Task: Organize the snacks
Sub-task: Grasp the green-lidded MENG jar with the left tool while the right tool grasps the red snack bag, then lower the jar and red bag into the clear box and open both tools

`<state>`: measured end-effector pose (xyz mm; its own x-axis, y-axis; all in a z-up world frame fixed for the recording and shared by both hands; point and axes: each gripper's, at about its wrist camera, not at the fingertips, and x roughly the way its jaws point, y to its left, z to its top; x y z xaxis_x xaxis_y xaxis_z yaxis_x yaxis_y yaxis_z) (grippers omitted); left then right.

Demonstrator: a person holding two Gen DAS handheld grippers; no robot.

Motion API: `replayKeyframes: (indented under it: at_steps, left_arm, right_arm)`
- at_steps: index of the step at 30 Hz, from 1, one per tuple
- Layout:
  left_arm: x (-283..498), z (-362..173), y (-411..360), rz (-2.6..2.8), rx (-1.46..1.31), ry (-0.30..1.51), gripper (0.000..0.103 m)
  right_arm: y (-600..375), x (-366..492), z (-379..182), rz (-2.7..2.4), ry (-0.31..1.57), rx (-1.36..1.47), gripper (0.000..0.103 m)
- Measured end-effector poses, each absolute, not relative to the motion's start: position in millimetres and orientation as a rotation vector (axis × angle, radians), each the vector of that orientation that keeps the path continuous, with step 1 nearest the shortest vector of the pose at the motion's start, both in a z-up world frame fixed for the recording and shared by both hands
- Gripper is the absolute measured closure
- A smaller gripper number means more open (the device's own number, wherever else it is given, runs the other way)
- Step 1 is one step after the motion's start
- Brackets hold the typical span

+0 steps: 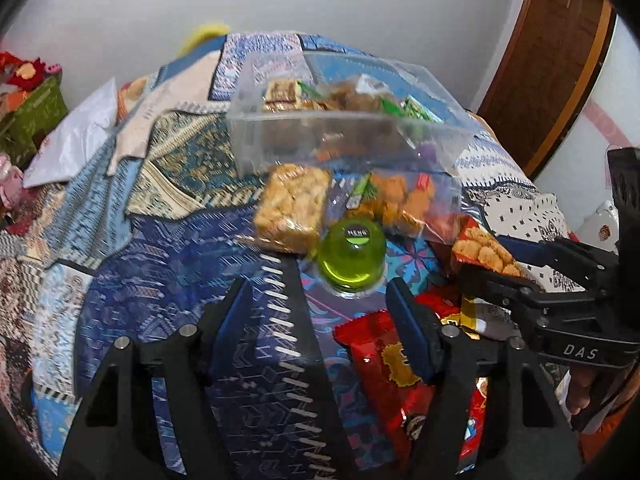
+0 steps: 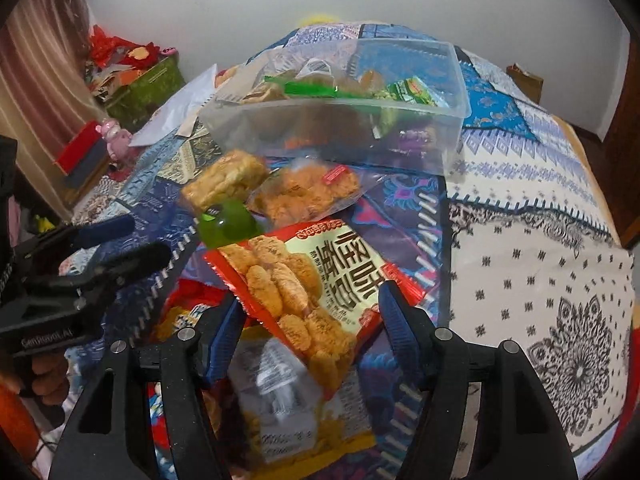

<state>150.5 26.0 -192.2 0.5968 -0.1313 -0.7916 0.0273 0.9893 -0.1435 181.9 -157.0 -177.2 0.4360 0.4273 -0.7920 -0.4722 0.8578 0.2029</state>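
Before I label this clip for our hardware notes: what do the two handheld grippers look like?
Both are black plastic frames with silver pins and blue pads on the fingers. The right gripper bears white letters "DAS" on its side; the left gripper has white lettering too blurred to read. No cables show.

A patchwork bedspread in blues, creams and browns covers the whole surface, with a white panel printed in black motifs toward three o'clock in the right wrist view. A white plastic sheet lies crumpled on it at about ten o'clock. Beyond the edge, at ten o'clock, stands a green box heaped with red and orange items. Below it are a pink figurine and a red box. A striped curtain hangs at nine o'clock. A brown wooden door stands at two o'clock against the white wall.
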Motion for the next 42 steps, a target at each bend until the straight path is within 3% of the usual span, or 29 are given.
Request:
replayKeyframes:
  at_steps: [3,7,13,28,42]
  left_arm:
    - [157,-199,23,-0.107,-0.144,0.953,0.043]
    - [167,-205,17,-0.131,-0.155,0.965,0.048]
    - [188,-211,7,-0.129,-0.141,0.982,0.048]
    - [199,-218,-12,-0.147,-0.094,0.975,0.053]
    - [187,-154,2,-0.144,-0.116,0.825,0.053]
  right_arm:
    - [-157,185,-178,0.567,0.967,-0.049,0.041]
    - [-162,185,-174,0.605,0.951,-0.012,0.060]
    - [-173,185,-163,0.603,0.909,0.017,0.070]
    - [-206,194,-139,0.552,0.849,0.086,0.079]
    - [-217,199,-102,0.529,0.745,0.116,0.079]
